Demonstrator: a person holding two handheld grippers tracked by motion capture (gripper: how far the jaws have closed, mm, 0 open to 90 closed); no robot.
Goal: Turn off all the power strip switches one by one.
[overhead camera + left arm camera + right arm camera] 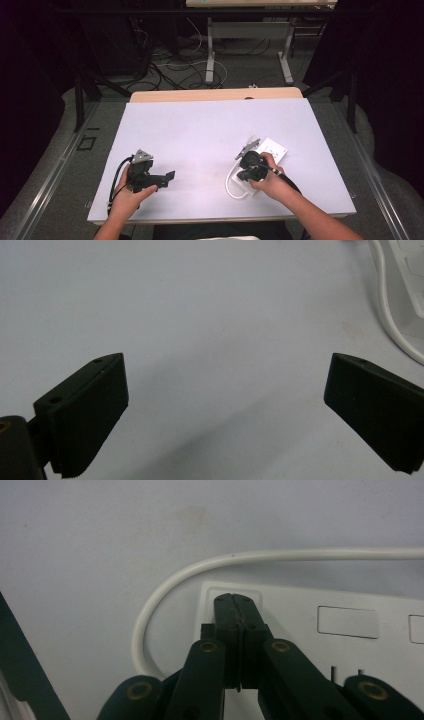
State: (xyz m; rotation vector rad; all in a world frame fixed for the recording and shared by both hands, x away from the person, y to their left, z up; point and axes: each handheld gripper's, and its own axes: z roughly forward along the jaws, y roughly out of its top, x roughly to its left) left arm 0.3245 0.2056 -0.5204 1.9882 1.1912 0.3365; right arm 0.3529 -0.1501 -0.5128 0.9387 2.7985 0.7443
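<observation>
A: Table [200,130] is covered in a white sheet, power strip [272,150] lying at its right side. Why?
B: So right gripper [235,602], jaws clenched with nothing between, tips on the strip's end button [206,605], can press it.
A: Left gripper [225,400]?
B: Released, parked wide apart over bare sheet, well off the strip's cord [150,605].

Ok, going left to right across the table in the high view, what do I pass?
Left hand → left gripper, jaws apart over bare table → looped white cable → right gripper, jaws shut, tips down on the white power strip.
</observation>
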